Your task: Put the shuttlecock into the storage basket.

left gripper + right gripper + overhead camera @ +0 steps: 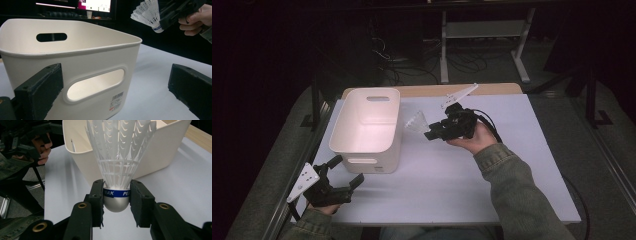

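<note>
White: one shuttlecock [117,157] in right gripper [116,195], one basket [367,125].

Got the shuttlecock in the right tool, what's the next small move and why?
Probably carry it left over the white bin's open top. The right tool is shut on the shuttlecock by its cork base, held above the table just beside the bin's rim, not yet over it.

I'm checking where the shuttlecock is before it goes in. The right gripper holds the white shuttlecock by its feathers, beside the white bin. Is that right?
Not quite: the right gripper holds the shuttlecock by its rounded grey base, at the blue band, not by its feathers. The right gripper view shows the fingers pressing on either side of the base while the feathers stand free. It is beside the white bin.
</note>
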The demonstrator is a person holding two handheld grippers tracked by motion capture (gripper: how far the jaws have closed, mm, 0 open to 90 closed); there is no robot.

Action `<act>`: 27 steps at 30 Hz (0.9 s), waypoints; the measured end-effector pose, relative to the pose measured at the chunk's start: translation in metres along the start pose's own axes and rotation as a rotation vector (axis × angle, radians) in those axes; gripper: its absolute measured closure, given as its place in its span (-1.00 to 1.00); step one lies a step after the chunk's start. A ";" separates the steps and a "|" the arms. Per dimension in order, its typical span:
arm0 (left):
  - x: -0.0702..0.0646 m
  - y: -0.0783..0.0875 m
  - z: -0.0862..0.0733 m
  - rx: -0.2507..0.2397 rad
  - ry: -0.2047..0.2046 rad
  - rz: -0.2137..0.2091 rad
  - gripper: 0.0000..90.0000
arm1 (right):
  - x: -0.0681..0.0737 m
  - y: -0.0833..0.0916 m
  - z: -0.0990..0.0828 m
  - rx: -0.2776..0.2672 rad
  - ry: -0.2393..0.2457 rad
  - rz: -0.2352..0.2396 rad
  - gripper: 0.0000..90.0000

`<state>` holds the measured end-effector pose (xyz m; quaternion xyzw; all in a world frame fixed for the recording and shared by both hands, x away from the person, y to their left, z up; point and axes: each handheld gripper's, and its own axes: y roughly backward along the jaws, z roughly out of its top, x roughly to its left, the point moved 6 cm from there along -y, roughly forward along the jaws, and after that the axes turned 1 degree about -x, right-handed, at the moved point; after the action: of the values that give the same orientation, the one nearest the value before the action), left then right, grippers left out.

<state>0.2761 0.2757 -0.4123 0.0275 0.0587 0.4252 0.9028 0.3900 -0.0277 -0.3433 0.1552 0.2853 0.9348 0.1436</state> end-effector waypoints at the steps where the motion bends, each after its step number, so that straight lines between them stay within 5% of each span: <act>1: 0.000 0.000 0.000 -0.002 0.001 0.000 -1.00 | 0.001 0.000 0.003 -0.002 -0.001 0.002 0.41; 14: -0.001 0.000 0.000 -0.009 0.002 -0.005 -1.00 | 0.002 -0.007 0.020 0.012 0.062 0.001 0.41; 27: -0.001 0.001 0.001 -0.013 0.016 -0.007 -1.00 | 0.000 -0.018 0.031 0.009 0.062 0.006 0.41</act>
<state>0.2748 0.2750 -0.4116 0.0182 0.0634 0.4224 0.9040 0.4045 0.0016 -0.3294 0.1275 0.2935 0.9383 0.1313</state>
